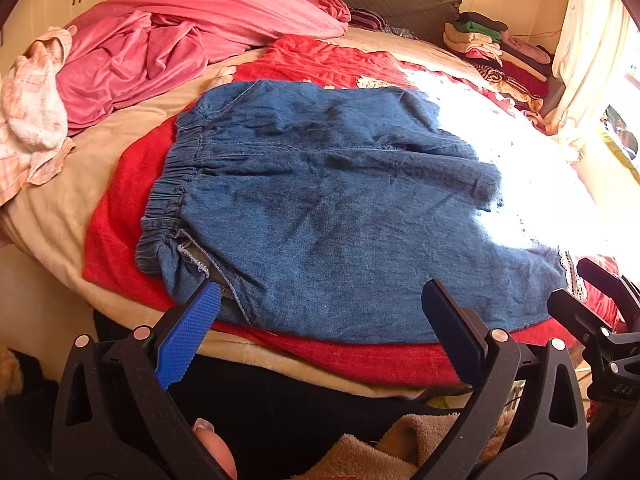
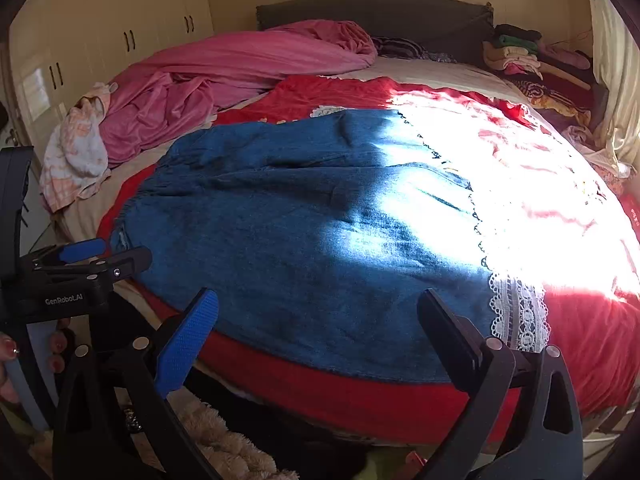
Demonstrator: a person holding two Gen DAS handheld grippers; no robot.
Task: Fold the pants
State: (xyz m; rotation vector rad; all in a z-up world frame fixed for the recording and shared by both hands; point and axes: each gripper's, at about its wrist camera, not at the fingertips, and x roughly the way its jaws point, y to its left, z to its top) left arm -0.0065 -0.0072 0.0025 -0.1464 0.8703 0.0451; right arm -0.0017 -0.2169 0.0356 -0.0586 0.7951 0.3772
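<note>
The blue denim pants with an elastic gathered waistband (image 1: 320, 200) lie spread flat on a red fleece blanket (image 1: 120, 208) over the bed, their long axis running from the waistband at 9 o'clock to the lace-trimmed leg hems (image 2: 516, 312) at 3 o'clock. Both tongs hang off the near edge of the bed at 6 o'clock, tipped down toward the cloth. The left gripper (image 1: 320, 332) has its jaws spread wide with nothing between them, and it sits nearer the waistband end; its blue pad hovers just beside the near waist corner. The right gripper (image 2: 320, 336) is likewise gaping and empty, nearer the hem end, with the lace just beside its dark finger. So the near long edge of the pants runs across in front of both tools, which suits a fold away toward 12 o'clock, or hems brought over to the waist. Open room lies at 12 o'clock on the red blanket; the crumpled pink velvet bedding (image 1: 180, 40) crowds 10 o'clock, and stacked folded clothes (image 1: 492, 44) sit well apart at 1 o'clock. Hard sunlight washes out the hem side
</note>
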